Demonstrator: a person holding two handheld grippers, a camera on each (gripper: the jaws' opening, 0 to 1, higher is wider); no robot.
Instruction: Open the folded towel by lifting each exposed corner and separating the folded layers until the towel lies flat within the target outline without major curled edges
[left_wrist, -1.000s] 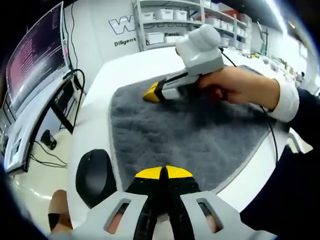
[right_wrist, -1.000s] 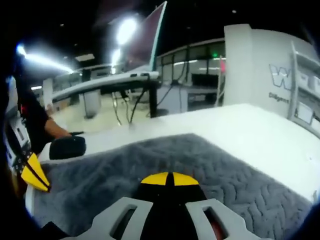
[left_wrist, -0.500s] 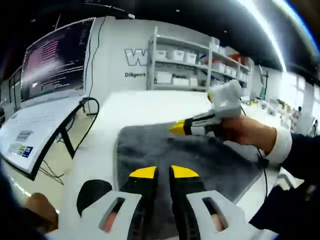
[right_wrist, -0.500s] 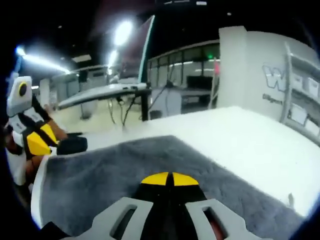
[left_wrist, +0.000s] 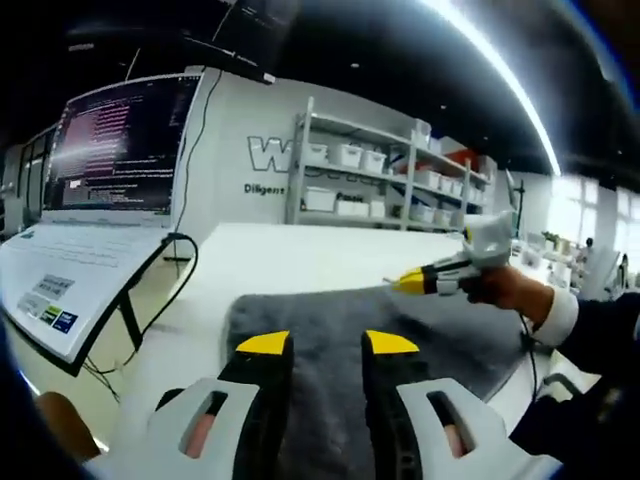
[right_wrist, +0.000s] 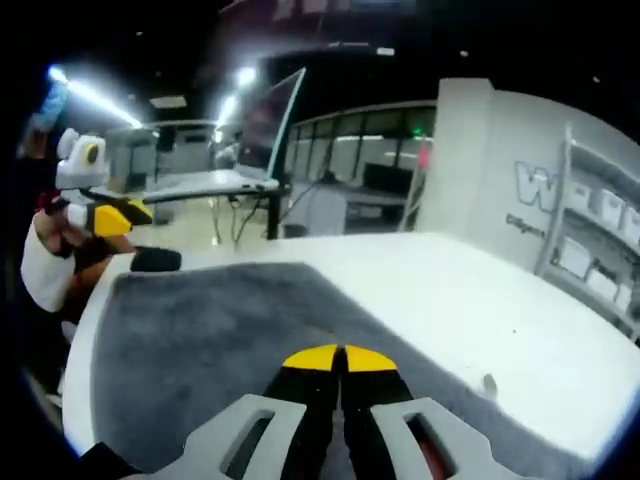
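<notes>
White rounded surface (left_wrist: 300, 255) in a lab room carries the grey plush towel (left_wrist: 340, 330), spread over the near part of the surface, its pale edge running close to the surface rim in the right gripper view (right_wrist: 200, 330).

Left gripper (left_wrist: 327, 345): yellow-tipped fingers (left_wrist: 264, 343) released, a clear gap between them, raised above the towel's near end. From the right gripper view it sits at far left (right_wrist: 118, 216), held in a hand.

Right gripper (right_wrist: 339, 357): yellow-tipped fingers (right_wrist: 312, 357) clenched, tips meeting, low over the towel; whether any cloth is pinched cannot be told. From the left gripper view it is at right (left_wrist: 420, 281), above the towel's far edge, held by a hand (left_wrist: 510, 290) with a white cuff and dark sleeve.

Black rounded object (right_wrist: 155, 260) lies on the surface just beside the towel's corner. Small pale speck (right_wrist: 488, 383) on bare surface.

Background: metal shelving (left_wrist: 370, 170) holding white bins (left_wrist: 345, 155); what is in the bins cannot be told. Tilted monitor (left_wrist: 115, 145) on a stand at left, cables hanging.
</notes>
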